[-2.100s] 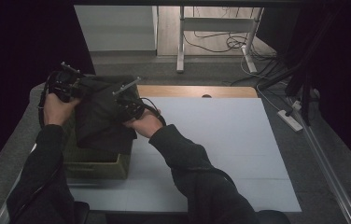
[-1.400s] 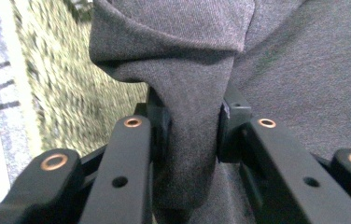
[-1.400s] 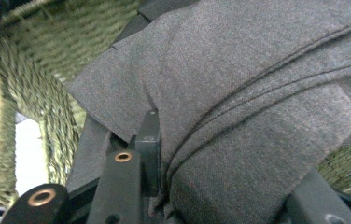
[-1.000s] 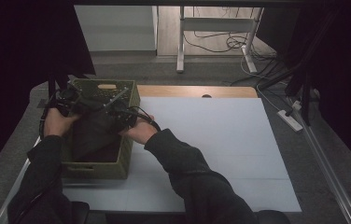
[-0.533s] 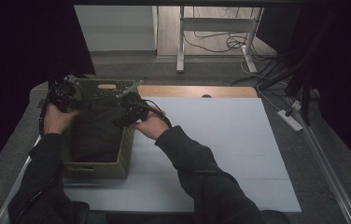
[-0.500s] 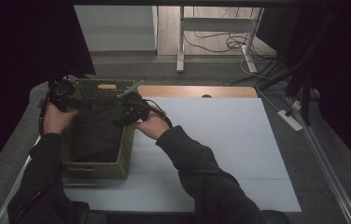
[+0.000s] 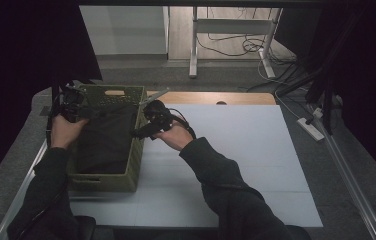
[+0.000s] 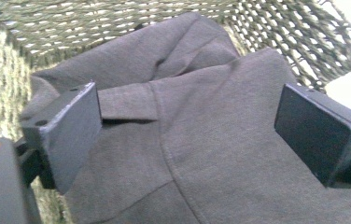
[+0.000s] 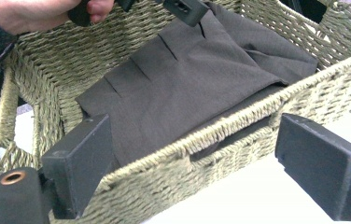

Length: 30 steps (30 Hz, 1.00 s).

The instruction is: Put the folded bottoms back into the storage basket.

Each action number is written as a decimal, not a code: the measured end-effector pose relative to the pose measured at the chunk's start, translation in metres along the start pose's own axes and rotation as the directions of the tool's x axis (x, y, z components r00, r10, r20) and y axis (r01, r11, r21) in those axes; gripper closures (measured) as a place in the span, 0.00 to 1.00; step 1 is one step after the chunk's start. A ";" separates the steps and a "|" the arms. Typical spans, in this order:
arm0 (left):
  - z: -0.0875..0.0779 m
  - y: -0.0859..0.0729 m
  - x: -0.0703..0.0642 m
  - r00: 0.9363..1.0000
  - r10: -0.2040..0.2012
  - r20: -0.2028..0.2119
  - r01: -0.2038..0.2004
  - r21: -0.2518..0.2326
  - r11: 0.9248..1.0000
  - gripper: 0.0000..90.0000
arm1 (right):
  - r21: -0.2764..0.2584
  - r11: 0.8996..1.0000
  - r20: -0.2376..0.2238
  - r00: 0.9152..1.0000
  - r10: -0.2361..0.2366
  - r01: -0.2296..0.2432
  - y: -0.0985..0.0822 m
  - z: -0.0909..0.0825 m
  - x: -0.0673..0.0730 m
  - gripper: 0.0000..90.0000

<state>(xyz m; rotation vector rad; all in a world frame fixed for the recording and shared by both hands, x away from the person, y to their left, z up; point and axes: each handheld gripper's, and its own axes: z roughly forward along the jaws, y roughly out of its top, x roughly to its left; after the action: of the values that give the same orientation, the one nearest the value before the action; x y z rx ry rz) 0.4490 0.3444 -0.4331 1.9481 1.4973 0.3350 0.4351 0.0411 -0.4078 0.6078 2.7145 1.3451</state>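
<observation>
The dark cloth (image 7: 107,137) lies folded inside the basket (image 7: 135,150). Both grippers' jaws have just been opening and stand apart, nothing between them. Only withdrawal remains.

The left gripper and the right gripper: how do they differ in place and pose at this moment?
The left gripper hangs over the woven basket, its fingers spread above the dark folded cloth. The right gripper is outside the basket, at its right wall, looking in over the rim. Both have just been opening, and nothing is between the fingers of either.
</observation>
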 end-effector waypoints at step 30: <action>-0.006 -0.036 -0.034 0.983 0.109 0.149 -0.095 -0.100 0.990 0.03 | -0.014 1.000 -0.040 0.999 -0.028 0.028 -0.019 0.007 0.005 0.03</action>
<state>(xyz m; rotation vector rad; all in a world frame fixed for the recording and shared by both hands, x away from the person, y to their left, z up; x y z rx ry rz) 0.4072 0.3194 -0.4451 1.9347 1.2647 0.2861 0.4257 0.0384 -0.4260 0.5455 2.7328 1.3828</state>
